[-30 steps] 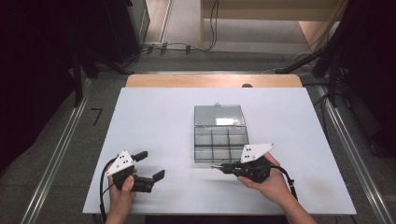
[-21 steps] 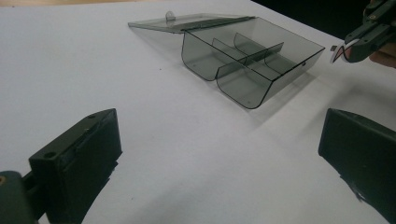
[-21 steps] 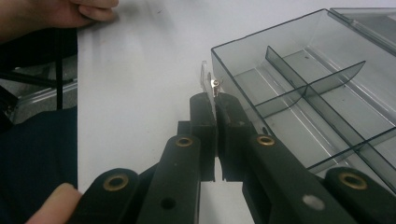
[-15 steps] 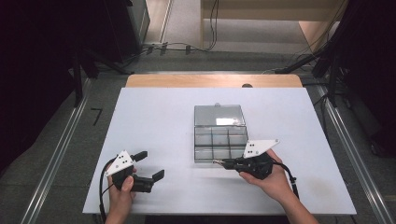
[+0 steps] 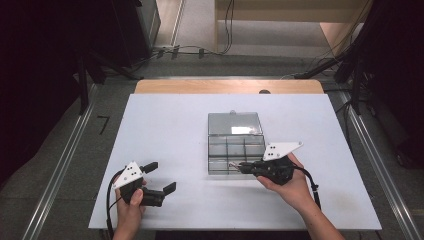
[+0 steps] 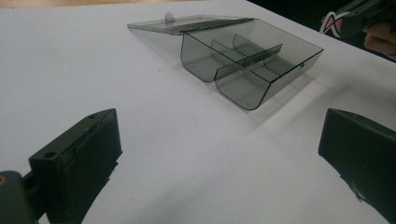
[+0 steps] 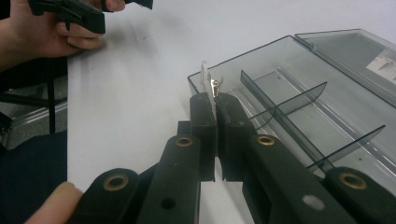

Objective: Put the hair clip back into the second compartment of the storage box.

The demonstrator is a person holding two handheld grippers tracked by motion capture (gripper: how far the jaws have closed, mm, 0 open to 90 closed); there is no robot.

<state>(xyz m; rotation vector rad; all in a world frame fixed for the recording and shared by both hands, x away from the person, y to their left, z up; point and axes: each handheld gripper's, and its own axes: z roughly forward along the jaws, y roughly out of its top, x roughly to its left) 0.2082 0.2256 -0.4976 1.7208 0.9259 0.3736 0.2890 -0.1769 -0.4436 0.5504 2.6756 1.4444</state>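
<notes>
High view first: the white rectangular table [image 5: 170, 130] fills the middle of the frame, its far edge backed by a strip of pale wood, and wide bare surface lies to the left and right of the smoky transparent plastic compartment box [image 5: 235, 150], which sits a little right of centre. Its long axis runs up and down the frame, with the lid [image 5: 235, 123] folded open flat on the table at the upper end and the divided tray toward the lower end. Near the lower left edge the left gripper [image 5: 159, 178] rests low over the table in a hand, its two black jaws well apart with bare white table between them, well apart from the box. At lower right of centre the right gripper [image 5: 239, 167] points left across the frame at the box's near rim.

Right gripper view shows its jaws pressed together on a small clear tab with a metal piece [image 7: 211, 85], standing upright at the near corner of the tray, dividers slanting away toward the upper right.
</notes>
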